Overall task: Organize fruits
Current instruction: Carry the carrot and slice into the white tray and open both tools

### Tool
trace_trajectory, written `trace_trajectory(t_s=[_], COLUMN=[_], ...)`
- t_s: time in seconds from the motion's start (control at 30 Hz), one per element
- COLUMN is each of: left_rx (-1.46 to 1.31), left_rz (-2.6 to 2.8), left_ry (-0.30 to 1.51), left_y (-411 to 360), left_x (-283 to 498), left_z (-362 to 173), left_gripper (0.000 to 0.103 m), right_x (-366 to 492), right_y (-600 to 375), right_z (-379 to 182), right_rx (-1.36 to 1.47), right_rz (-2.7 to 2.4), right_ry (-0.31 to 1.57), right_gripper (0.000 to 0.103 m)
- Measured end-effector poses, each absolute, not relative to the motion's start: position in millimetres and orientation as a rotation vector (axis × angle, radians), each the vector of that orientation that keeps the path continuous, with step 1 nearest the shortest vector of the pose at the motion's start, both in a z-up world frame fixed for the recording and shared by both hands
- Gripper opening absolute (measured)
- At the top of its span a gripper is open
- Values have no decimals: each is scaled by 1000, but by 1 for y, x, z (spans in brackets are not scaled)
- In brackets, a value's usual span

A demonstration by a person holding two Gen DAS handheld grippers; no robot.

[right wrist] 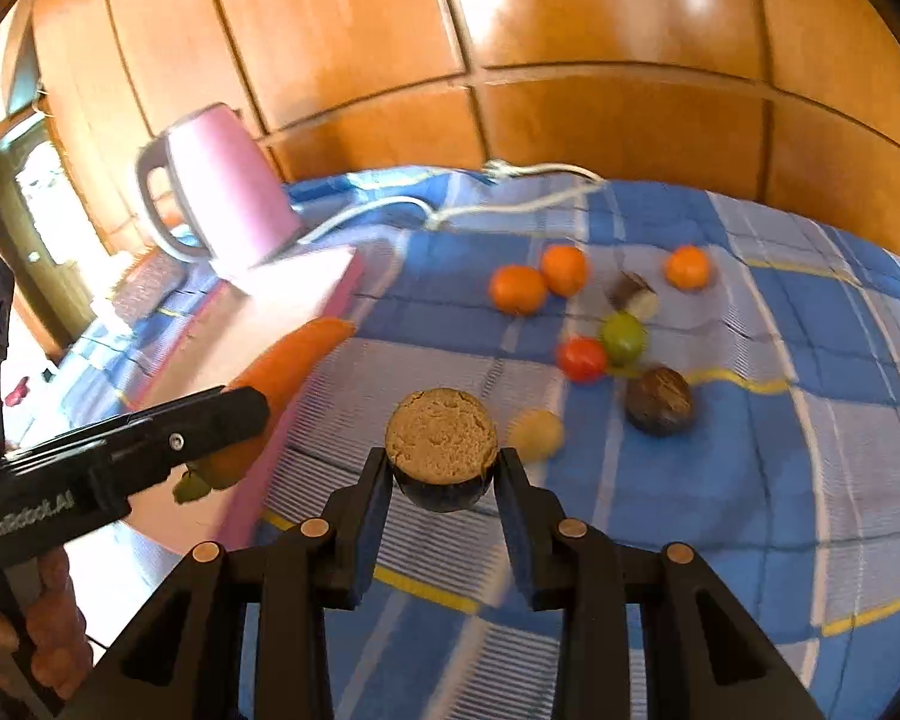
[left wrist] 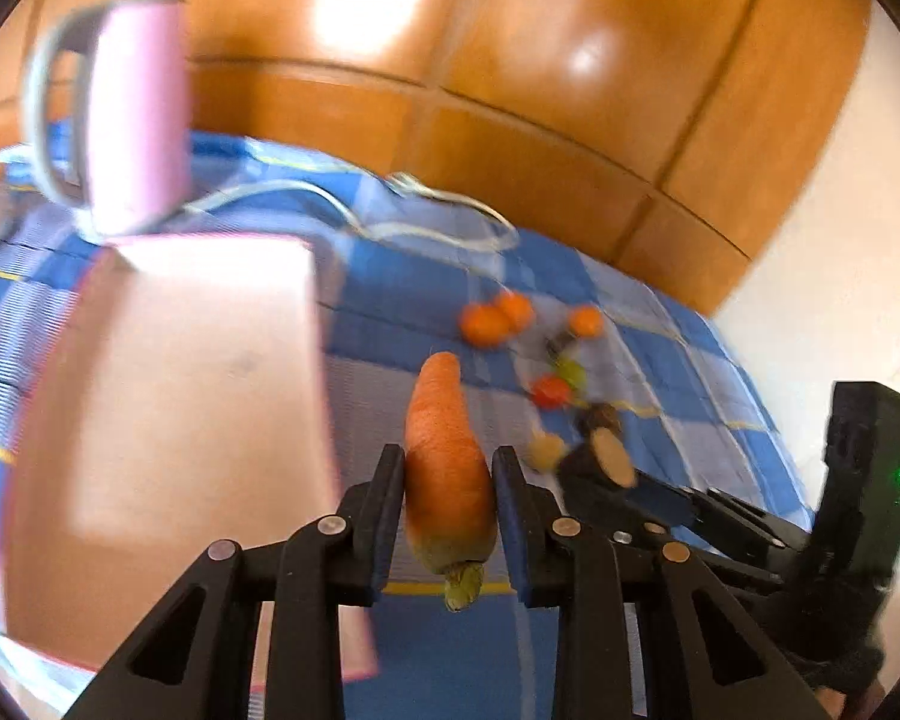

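Observation:
My left gripper (left wrist: pixel 448 468) is shut on an orange carrot (left wrist: pixel 444 450), held above the blue checked cloth, tip pointing away. The carrot also shows in the right wrist view (right wrist: pixel 288 360). My right gripper (right wrist: pixel 444 468) is shut on a dark-skinned fruit half with a tan cut face (right wrist: pixel 441 435); it shows in the left wrist view (left wrist: pixel 609 456). On the cloth lie three oranges (right wrist: pixel 517 289), a red tomato (right wrist: pixel 581 358), a green fruit (right wrist: pixel 623 337), a dark round fruit (right wrist: pixel 658 400), a small yellow fruit (right wrist: pixel 537 433) and a dark cut piece (right wrist: pixel 633 294).
A pink board (left wrist: pixel 168 420) lies on the cloth (right wrist: pixel 810 330) to the left. A pink kettle (right wrist: pixel 222 198) with a grey handle stands behind it, its white cord (right wrist: pixel 510 198) trailing across the cloth. A wooden panelled wall (right wrist: pixel 570 30) is behind.

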State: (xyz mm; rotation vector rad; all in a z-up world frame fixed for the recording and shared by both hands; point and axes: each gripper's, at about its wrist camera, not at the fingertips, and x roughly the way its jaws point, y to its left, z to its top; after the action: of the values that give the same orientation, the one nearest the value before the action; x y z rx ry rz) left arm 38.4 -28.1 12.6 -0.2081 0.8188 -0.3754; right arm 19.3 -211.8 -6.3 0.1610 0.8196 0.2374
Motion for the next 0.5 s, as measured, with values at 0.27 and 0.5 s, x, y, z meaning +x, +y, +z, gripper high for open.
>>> trace_trajectory(t_s=[0.27, 0.5], left_rx=[-212, -258], left_rz=[-90, 48], left_ry=[801, 811], left_y=[55, 98], left_x=[59, 58], left_z=[15, 2], left_gripper=[30, 42], right_x=[49, 72], right_y=[-140, -79], right_z=[10, 3], right_rx=[143, 106], right_rz=[454, 541], right_ry=[834, 877], right_gripper=[35, 36])
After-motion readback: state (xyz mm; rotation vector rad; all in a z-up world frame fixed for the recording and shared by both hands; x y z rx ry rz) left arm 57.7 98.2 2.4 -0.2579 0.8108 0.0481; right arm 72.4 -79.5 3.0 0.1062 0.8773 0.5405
